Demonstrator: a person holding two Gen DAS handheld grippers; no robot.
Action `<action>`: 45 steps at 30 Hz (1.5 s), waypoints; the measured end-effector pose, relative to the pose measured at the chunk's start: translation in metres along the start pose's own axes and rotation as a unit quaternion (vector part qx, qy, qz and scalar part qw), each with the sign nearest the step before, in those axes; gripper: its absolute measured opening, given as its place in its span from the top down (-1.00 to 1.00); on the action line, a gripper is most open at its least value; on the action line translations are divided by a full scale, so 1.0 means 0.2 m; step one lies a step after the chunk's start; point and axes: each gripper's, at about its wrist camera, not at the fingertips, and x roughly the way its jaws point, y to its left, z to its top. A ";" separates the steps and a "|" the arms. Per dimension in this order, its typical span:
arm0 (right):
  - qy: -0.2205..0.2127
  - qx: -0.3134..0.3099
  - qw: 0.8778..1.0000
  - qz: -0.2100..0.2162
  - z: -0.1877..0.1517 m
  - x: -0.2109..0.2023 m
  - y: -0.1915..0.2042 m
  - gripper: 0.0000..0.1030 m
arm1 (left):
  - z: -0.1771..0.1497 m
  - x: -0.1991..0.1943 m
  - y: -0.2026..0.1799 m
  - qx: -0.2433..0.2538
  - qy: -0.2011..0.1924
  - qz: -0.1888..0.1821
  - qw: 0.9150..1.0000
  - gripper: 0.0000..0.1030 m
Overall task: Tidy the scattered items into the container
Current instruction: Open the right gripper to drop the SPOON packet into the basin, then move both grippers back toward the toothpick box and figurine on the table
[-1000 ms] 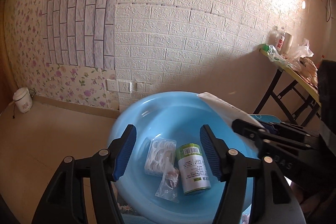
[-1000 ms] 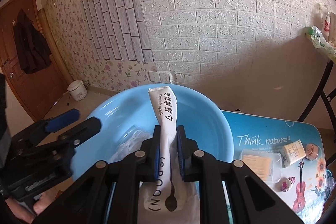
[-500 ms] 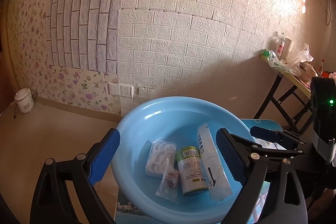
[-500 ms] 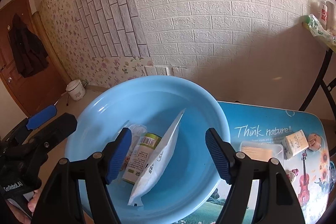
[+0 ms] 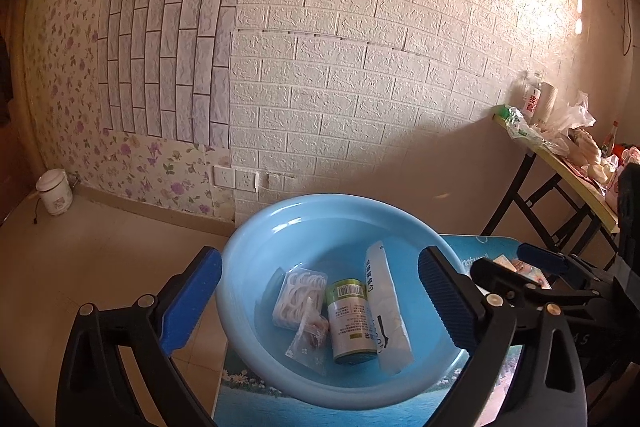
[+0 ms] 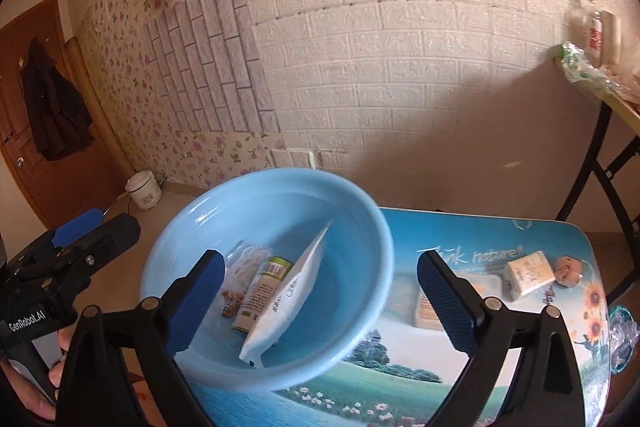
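Left wrist view: light-blue basin (image 5: 256,267) sits on the printed table (image 5: 248,399). Inside it, side by side: floss-pick pack (image 5: 298,293), small clear bag (image 5: 310,341), green-capped bottle (image 5: 350,321) lying down, white spoon packet (image 5: 386,307). Left gripper (image 5: 320,303) hangs above the basin, jaws just been opening and now spread wide, nothing between the pads; all four items lie below the gap, untouched. Right gripper's blue-tipped fingers (image 5: 540,259) show at the right edge.

Right wrist view: right gripper (image 6: 320,301) also wide, jaws just been opening, empty. Spoon packet (image 6: 290,293) leans against the basin wall (image 6: 372,267), well clear of both pads. Outside the basin, on the table: clear lidded box (image 6: 430,307) right beside the right finger, cream wrapped block (image 6: 528,273) and small figurine (image 6: 568,265) further right.
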 end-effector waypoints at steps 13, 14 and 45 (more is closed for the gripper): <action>-0.039 0.018 0.999 -0.021 -0.06 -0.44 -0.16 -0.96 | 0.00 -0.21 -0.20 0.011 -0.001 0.012 1.000 -1.00; -0.040 0.022 0.999 -0.026 -0.06 -0.47 -0.17 -0.96 | 0.00 -0.23 -0.22 0.011 -0.001 0.014 1.000 -1.00; -0.036 0.078 0.992 -0.094 -0.31 -0.79 -0.56 -1.00 | -0.20 -0.27 -0.68 0.069 0.021 -0.034 0.997 -1.00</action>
